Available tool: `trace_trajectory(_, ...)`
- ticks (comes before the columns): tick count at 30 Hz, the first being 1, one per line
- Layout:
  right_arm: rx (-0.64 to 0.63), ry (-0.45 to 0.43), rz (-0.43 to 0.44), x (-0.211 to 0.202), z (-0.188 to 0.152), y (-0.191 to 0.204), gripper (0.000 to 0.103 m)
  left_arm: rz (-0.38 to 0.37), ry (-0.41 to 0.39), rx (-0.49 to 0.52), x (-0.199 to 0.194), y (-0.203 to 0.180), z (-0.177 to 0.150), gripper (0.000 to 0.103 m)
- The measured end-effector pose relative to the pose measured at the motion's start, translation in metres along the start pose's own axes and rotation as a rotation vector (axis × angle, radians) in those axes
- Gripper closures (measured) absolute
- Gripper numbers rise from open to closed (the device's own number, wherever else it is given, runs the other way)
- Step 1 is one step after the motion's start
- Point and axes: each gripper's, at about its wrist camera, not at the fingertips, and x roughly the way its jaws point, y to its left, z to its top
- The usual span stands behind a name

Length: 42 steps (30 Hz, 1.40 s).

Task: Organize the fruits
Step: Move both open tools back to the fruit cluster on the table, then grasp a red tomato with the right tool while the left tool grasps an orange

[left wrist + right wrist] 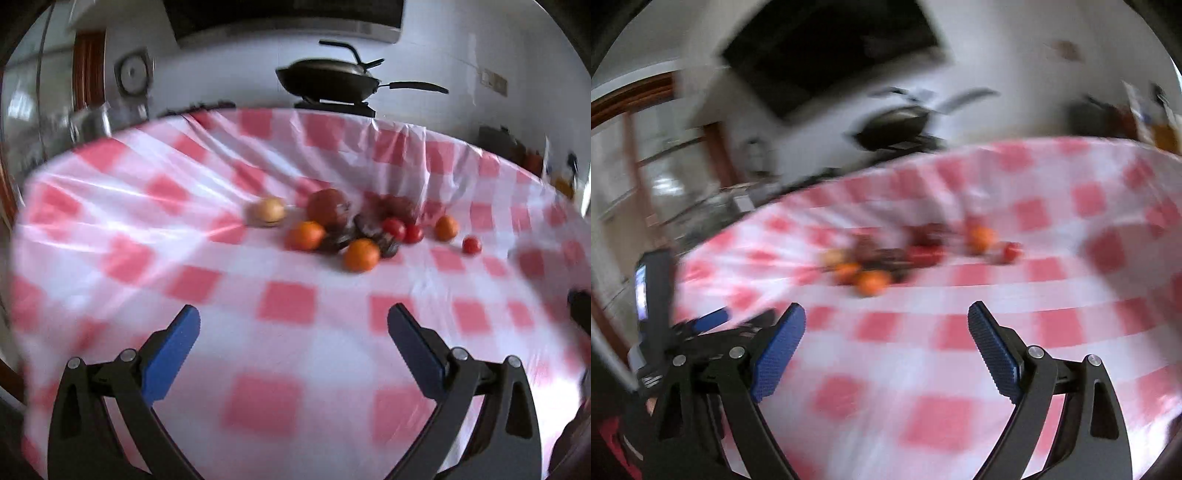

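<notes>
Checked tablecloth [288,302] carries every fruit loose around the big red fruit [328,207], unsorted. Left gripper [293,325] and right gripper [886,321] gape empty, well short; sorting looks unstarted.

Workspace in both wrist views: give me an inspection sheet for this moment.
Surface: round table, red-and-white checked cloth, wrinkled.
Job's things: fruit heap mid-table; oranges, small red tomatoes, a large reddish fruit, dark pieces, one pale round fruit at its left.
Clutter: nothing seen.
Grippers: left gripper and right gripper, jaws open, empty, short of the fruit.
Cables: nothing seen.
Surroundings: lidded wok on a burner behind the table; white wall.
</notes>
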Motion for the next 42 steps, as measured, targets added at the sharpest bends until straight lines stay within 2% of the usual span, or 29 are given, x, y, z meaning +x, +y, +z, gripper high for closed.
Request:
trace_trajectory(4,0.079,0.015,-0.100,0.038,0.020,-0.055,0.016,-0.066,0.050,-0.095,0.054,-0.020,0.016,0.001)
trace_trajectory(7,0.101,0.045,-0.149,0.069,0.028,-0.079,0.016,-0.087,0.072,-0.119,0.078,-0.032,0.024,0.001)
trace_trajectory(12,0.027,0.153,-0.241,0.127,0.040,-0.085,0.016,-0.157,0.084,-0.132,0.094,-0.037,0.026,0.002)
trace_trajectory(15,0.005,0.198,-0.238,0.161,0.051,-0.084,0.016,-0.186,0.055,-0.169,0.088,-0.026,0.023,0.002)
trace_trajectory(17,-0.012,0.225,-0.240,0.180,0.057,-0.083,0.017,-0.189,0.075,-0.167,0.090,-0.021,0.022,0.002)
trace_trajectory(19,-0.038,0.263,-0.253,0.198,0.063,-0.084,0.032,-0.182,0.108,-0.188,0.094,-0.015,0.022,0.002)
trace_trajectory(20,-0.055,0.285,-0.263,0.207,0.064,-0.085,0.033,-0.170,0.122,-0.196,0.095,-0.013,0.021,0.002)
trace_trajectory(24,-0.075,0.344,-0.253,0.220,0.058,-0.092,0.037,-0.121,0.169,-0.172,0.102,-0.012,0.019,0.002)
trace_trajectory(27,-0.095,0.337,-0.250,0.221,0.056,-0.092,0.037,-0.118,0.193,-0.160,0.106,-0.015,0.019,0.002)
trace_trajectory(30,-0.128,0.351,-0.258,0.226,0.052,-0.087,0.049,-0.129,0.210,-0.151,0.109,-0.017,0.018,0.002)
trace_trajectory(35,-0.126,0.346,-0.255,0.228,0.050,-0.084,0.064,-0.142,0.212,-0.192,0.110,-0.013,0.016,0.002)
trace_trajectory(39,-0.131,0.347,-0.266,0.230,0.047,-0.077,0.064,-0.128,0.225,-0.222,0.116,-0.011,0.018,0.002)
trace_trajectory(42,-0.103,0.345,-0.250,0.230,0.045,-0.077,0.063,-0.092,0.245,-0.180,0.124,-0.019,0.023,0.002)
